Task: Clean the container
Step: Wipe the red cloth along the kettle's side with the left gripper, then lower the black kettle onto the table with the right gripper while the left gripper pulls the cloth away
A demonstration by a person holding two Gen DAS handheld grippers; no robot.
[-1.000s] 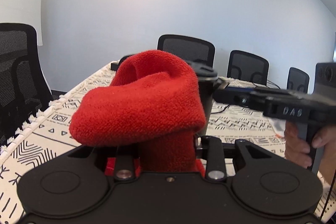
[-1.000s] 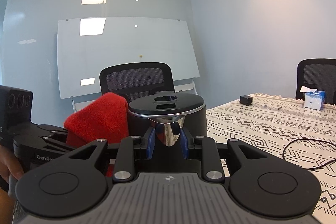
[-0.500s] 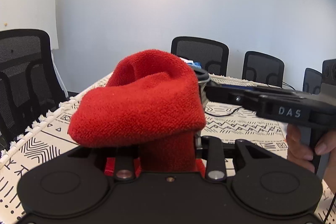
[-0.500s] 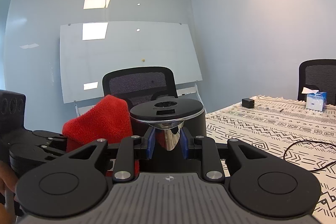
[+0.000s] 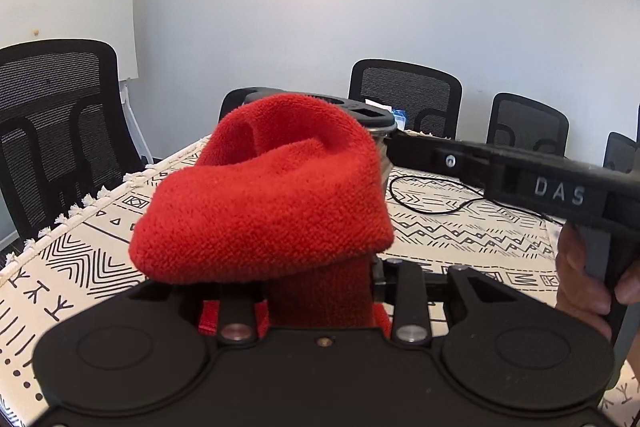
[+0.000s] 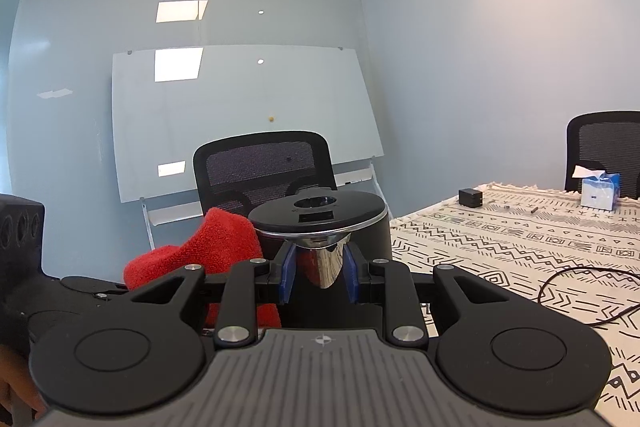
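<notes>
Your right gripper (image 6: 318,277) has its jaws closed on the chrome spout of the container (image 6: 320,223), a black pot with a flat black lid, held up above the bench (image 6: 520,247). Your left gripper (image 5: 316,291) has its jaws clamped on a folded red cloth (image 5: 264,203), which lies against the container's side. A black cable (image 6: 580,291) and a tissue box (image 6: 598,189) lie on the patterned bench cover. Black mesh chairs (image 5: 404,99) surround the bench.

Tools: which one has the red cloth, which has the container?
The left tool is shut on the red cloth, which bulges over its fingers. The right tool, with blue pads, clamps the shiny spout of the black-lidded container.
</notes>
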